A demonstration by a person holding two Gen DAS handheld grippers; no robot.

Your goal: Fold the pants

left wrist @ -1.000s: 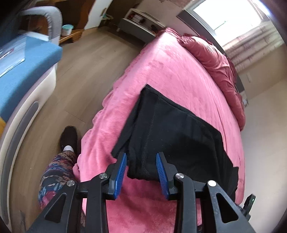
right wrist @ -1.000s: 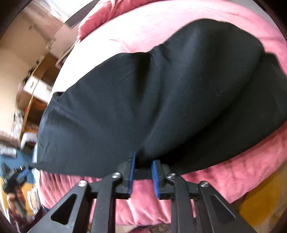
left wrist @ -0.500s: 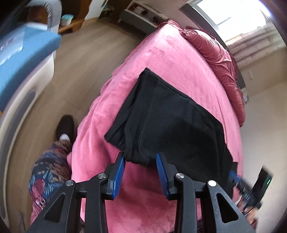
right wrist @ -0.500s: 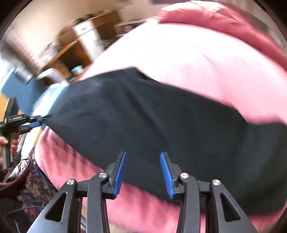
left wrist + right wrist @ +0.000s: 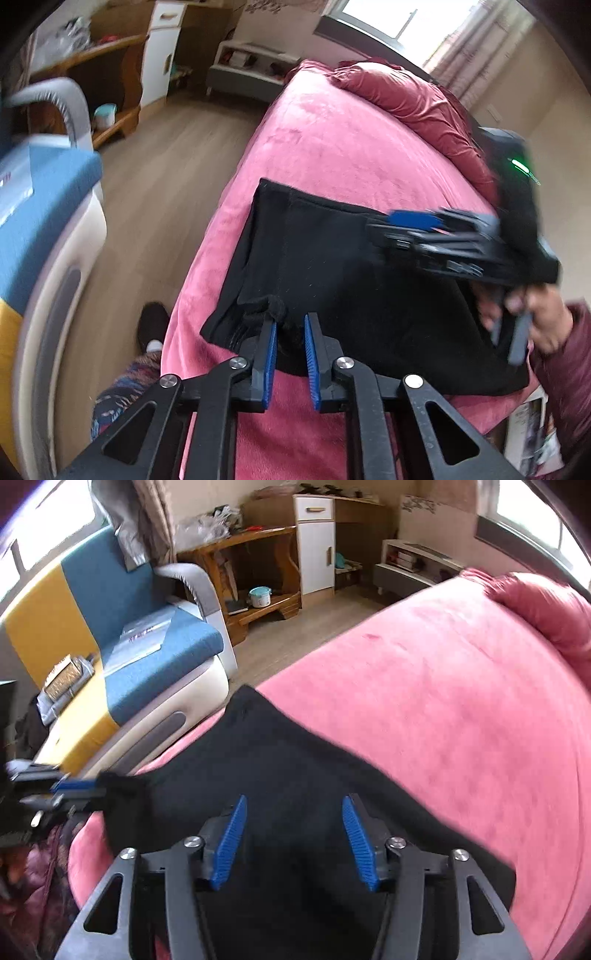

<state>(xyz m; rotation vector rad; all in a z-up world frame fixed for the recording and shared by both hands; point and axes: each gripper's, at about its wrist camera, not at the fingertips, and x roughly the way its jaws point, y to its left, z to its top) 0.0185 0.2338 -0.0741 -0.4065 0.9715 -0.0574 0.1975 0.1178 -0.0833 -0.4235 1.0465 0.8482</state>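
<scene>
The black pants lie folded on the pink bed. At their near left corner my left gripper is closing, and the bunched black cloth is pinched between its blue pads. The right wrist view has that left gripper at the far left, with the corner of the pants raised in it. My right gripper hovers over the middle of the pants. Its jaws are opening wide with nothing between them. In the left wrist view the right gripper is blurred, and a hand holds it.
A dark red duvet is heaped at the bed's far end. Left of the bed, across a strip of wooden floor, stands a blue and yellow sofa, with a wooden shelf and a white cabinet behind. The person's foot stands by the bed's near corner.
My left jaws narrowed onto the pants' near corner. My right gripper let go of the fold, swung across over the pants, widened its jaws and came into the left wrist view.
</scene>
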